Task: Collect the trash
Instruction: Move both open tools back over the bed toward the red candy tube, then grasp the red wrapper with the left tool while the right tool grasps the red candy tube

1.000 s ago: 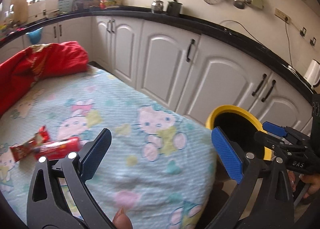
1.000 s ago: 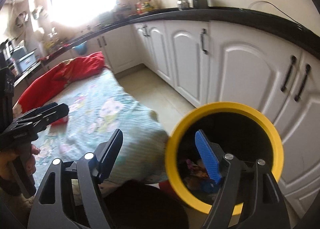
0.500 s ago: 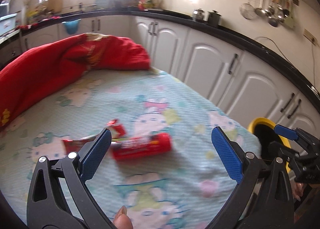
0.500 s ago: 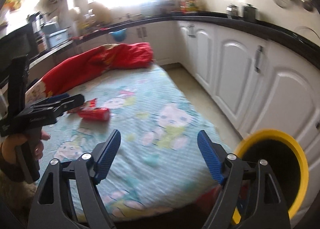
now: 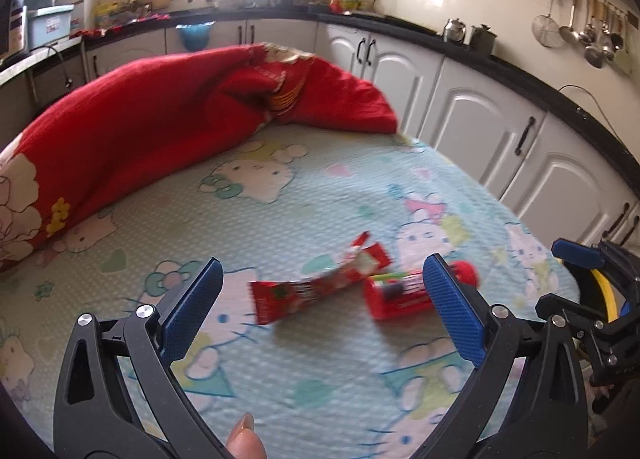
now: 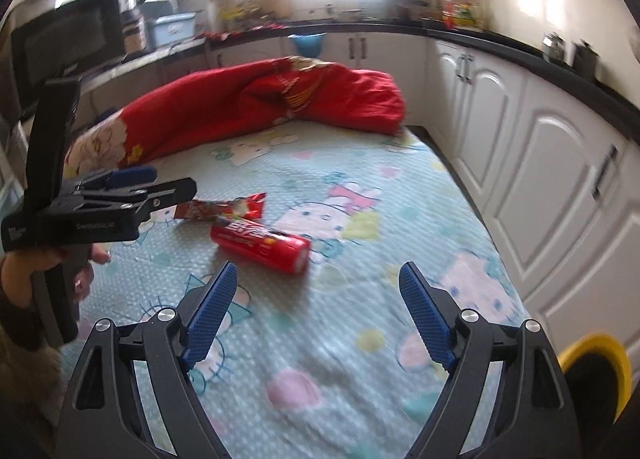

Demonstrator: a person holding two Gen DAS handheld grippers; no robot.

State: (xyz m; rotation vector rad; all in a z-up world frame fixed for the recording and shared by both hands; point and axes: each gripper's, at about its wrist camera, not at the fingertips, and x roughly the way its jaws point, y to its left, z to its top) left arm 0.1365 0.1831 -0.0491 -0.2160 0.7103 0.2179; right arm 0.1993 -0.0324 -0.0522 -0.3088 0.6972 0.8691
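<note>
A red flat snack wrapper (image 5: 320,287) and a red cylindrical tube (image 5: 404,291) lie side by side on the cartoon-print bedsheet (image 5: 280,199). My left gripper (image 5: 320,311) is open and empty, hovering just short of both. In the right wrist view the wrapper (image 6: 224,209) and the tube (image 6: 260,245) lie ahead of my right gripper (image 6: 316,319), which is open and empty. The left gripper shows there from the side (image 6: 132,187), near the wrapper. The yellow-rimmed trash bin (image 6: 596,371) stands on the floor at the bed's right corner.
A rumpled red blanket (image 5: 160,119) covers the far left of the bed. White kitchen cabinets (image 5: 480,127) under a black counter run along the right and back. A narrow strip of floor (image 6: 448,163) separates bed and cabinets.
Both grippers have swung left from the yellow bin toward the bed. The wrapper and tube now sit centred between my left fingers and closer. Both stay open.
</note>
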